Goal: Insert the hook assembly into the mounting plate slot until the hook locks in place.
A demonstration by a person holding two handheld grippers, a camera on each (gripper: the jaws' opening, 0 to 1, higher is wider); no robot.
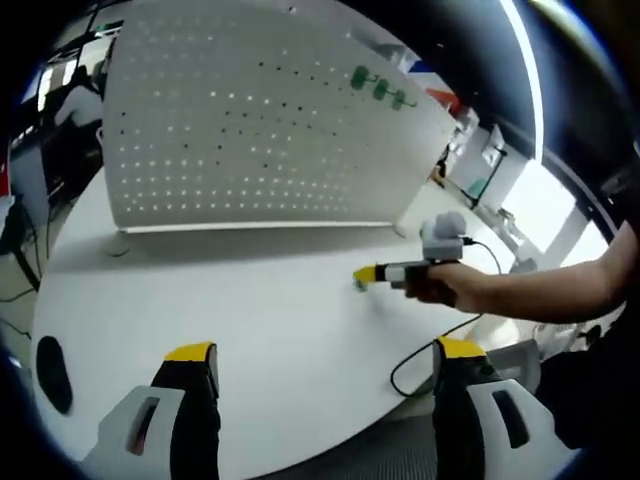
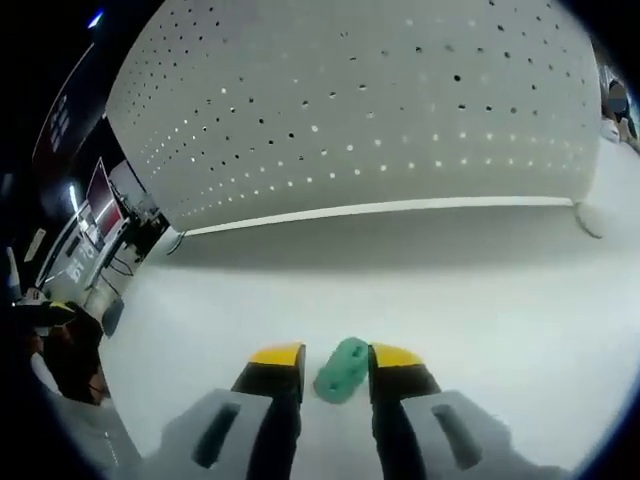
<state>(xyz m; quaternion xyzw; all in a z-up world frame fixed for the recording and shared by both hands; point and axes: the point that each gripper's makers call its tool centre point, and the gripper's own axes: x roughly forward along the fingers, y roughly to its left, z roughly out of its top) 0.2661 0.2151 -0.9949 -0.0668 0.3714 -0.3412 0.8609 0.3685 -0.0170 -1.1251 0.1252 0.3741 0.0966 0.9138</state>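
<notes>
Right gripper (image 2: 336,358) straddles green hook (image 2: 341,369) before white pegboard (image 2: 370,100).

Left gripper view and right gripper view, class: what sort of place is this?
Probably a workshop or lab with a test bench. A white table carries an upright perforated mounting plate with green hooks already hung, and desks with a lit screen stand behind.

Left gripper (image 1: 325,365) fingers wide apart; right gripper (image 2: 335,360) fingers narrowly spaced.
</notes>
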